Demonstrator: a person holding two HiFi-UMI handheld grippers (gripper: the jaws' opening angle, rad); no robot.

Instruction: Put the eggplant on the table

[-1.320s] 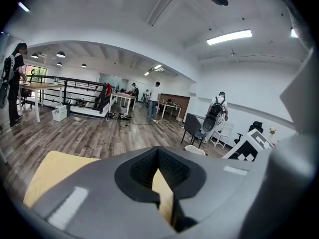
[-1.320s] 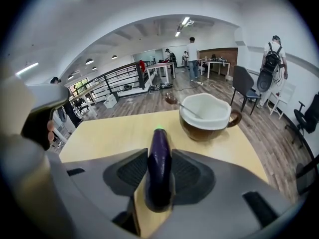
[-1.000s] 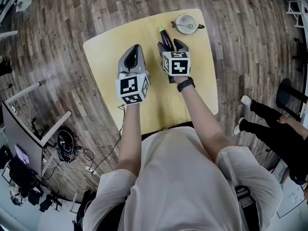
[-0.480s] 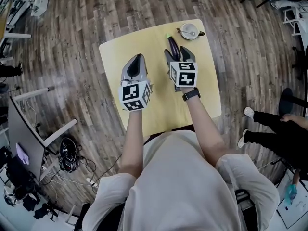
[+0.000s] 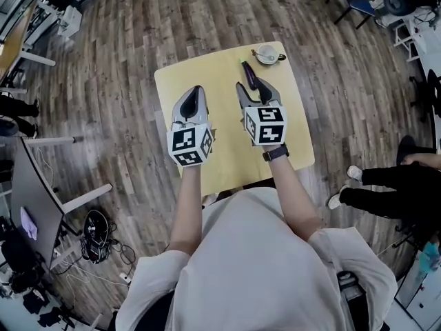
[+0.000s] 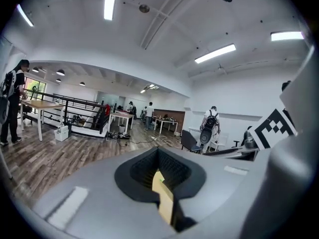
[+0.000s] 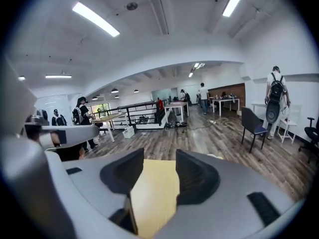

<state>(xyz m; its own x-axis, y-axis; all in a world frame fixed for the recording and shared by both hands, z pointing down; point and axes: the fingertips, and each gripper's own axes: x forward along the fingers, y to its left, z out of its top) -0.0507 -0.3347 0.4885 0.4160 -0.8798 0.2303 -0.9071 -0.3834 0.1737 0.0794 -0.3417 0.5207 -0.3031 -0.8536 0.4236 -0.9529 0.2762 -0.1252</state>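
Note:
The purple eggplant with its green stem lies on the yellow table, toward the far edge. My right gripper hangs above it and apart from it. Its jaws are closing, with nothing between them. In the right gripper view only the bare table top shows in the gap. My left gripper is held over the table's left half with its jaws together. The left gripper view shows just a thin strip of table between the pads.
A white cup with a spoon stands at the table's far right corner, just beyond the eggplant. A seated person's legs are at the right. A desk and cables are at the left, on the wood floor.
Both grippers have risen well above the table, and the right one has drawn back from the eggplant. The eggplant stays lying where it was.

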